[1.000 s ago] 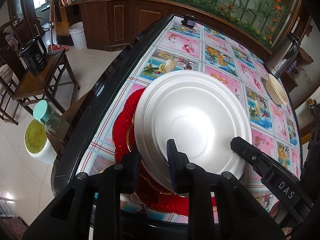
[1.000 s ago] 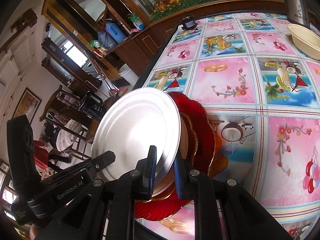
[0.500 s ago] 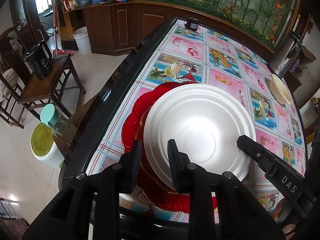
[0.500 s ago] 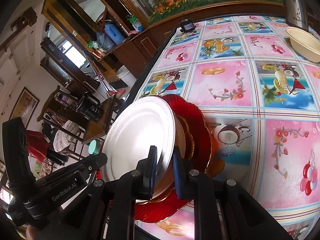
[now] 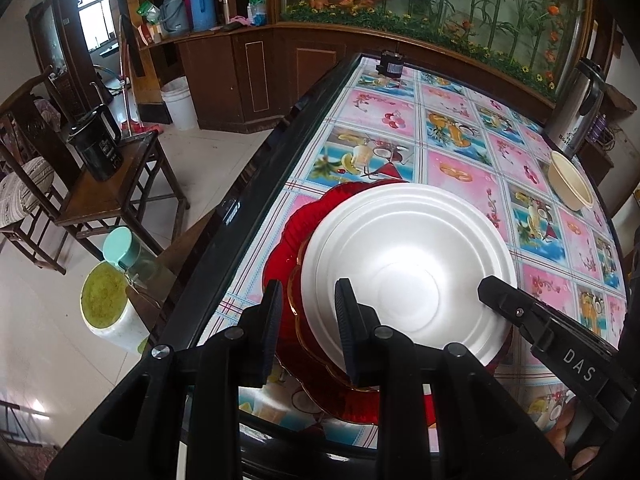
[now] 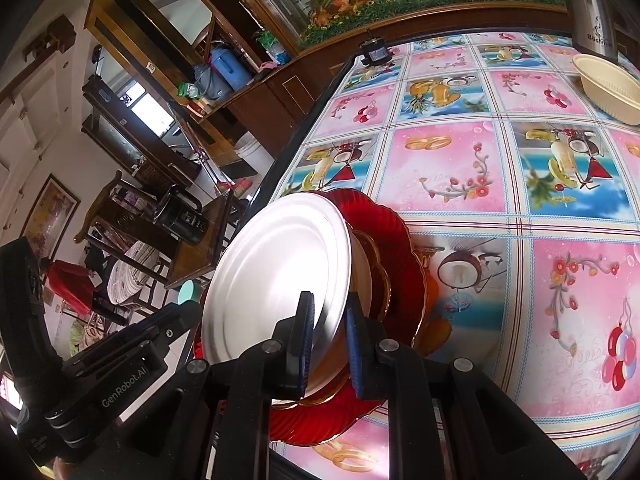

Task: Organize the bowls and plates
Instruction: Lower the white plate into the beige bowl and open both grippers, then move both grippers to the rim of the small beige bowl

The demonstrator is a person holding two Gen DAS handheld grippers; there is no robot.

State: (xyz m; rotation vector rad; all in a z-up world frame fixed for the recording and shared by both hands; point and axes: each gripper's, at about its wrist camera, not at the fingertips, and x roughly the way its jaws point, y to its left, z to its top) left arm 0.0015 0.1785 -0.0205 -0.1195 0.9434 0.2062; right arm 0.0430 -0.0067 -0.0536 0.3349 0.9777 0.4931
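Pinching white plate (image 6: 276,276) rim, right hand-held gripper (image 6: 328,344), above red plate (image 6: 392,240)

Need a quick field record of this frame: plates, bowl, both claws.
white plate: on top of the plate stack, rim in both claws
stack under it: amber plate on red plate
left claw: shut on white plate
right claw: shut on white plate
beige bowl: far side, by steel flask

Both wrist views close, angled down from table (image 5: 256,184) edge; share white plate (image 5: 408,276) (image 6: 276,276)
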